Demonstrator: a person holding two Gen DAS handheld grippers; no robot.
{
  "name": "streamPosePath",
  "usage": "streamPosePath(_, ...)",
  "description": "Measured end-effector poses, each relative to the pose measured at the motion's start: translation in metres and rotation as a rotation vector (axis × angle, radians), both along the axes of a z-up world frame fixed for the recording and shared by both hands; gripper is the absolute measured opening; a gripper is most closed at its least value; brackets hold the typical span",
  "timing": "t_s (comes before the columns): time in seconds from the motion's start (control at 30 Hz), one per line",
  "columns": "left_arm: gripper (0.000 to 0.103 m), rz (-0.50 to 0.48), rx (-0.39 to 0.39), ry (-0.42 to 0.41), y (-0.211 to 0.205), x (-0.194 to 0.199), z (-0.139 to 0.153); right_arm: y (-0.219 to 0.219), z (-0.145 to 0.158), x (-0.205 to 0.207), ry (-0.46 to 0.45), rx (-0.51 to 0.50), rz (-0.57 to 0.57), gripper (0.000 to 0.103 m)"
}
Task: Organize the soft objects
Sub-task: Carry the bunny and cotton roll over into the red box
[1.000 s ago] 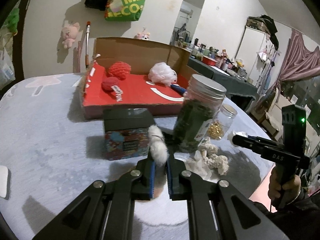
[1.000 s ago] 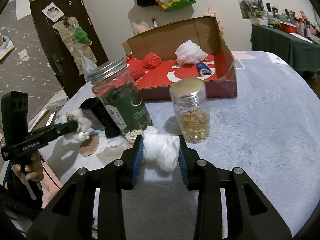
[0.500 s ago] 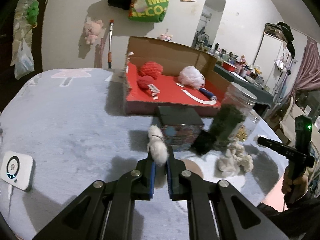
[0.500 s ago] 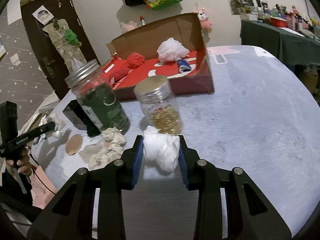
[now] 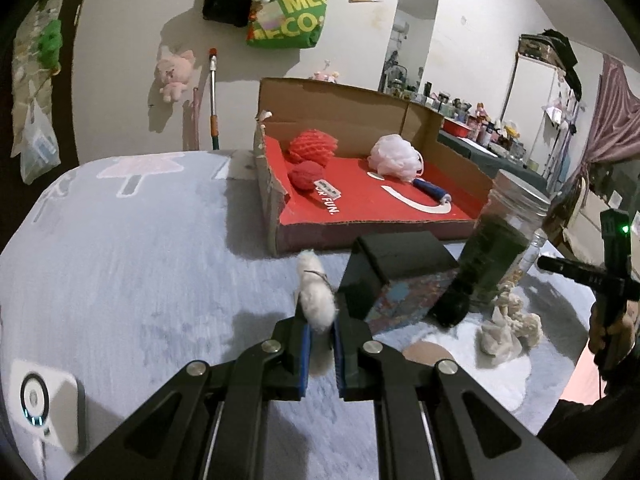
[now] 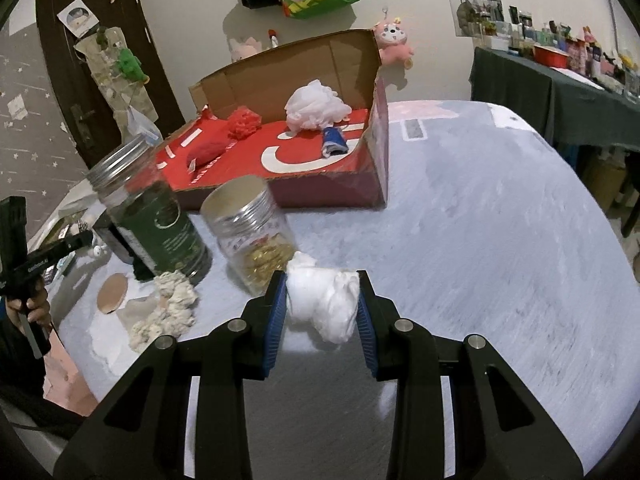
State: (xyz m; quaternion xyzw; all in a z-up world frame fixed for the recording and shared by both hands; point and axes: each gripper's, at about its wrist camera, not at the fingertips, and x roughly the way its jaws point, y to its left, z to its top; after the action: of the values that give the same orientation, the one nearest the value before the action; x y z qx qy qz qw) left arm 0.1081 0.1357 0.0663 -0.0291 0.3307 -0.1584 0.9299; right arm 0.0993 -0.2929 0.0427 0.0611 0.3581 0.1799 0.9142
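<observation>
My left gripper [image 5: 319,322] is shut on a small white fluffy toy [image 5: 316,296] that sticks up between its blue pads, held above the grey table short of the red cardboard box [image 5: 360,204]. My right gripper [image 6: 322,300] is shut on a white soft wad [image 6: 323,300], just right of the small jar. Inside the box lie a red mesh ball [image 5: 313,147], a red soft ball [image 5: 306,174], a pale pink bath puff [image 5: 396,157] and a blue item [image 5: 430,190]. A cream rope-like soft bundle [image 6: 168,306] lies on the table by the jars.
A dark green jar [image 6: 150,210] and a small clear jar of gold pieces [image 6: 252,232] stand before the box. A black-lidded tin [image 5: 400,276] sits left of them. A white device [image 5: 40,400] lies at the table's left edge. A dark-clothed side table [image 6: 560,92] stands far right.
Both grippers have shifted across the table with their loads still held. In the left view the box and tin slid right; in the right view the jars slid left.
</observation>
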Motion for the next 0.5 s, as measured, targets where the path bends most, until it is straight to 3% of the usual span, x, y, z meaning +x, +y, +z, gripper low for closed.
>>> streamPosePath(0.5,0.010,-0.113,0.099,-0.037,-0.009,0.036,0.017,0.007,0.018,0.036,-0.038,-0.099,0.080,0.032)
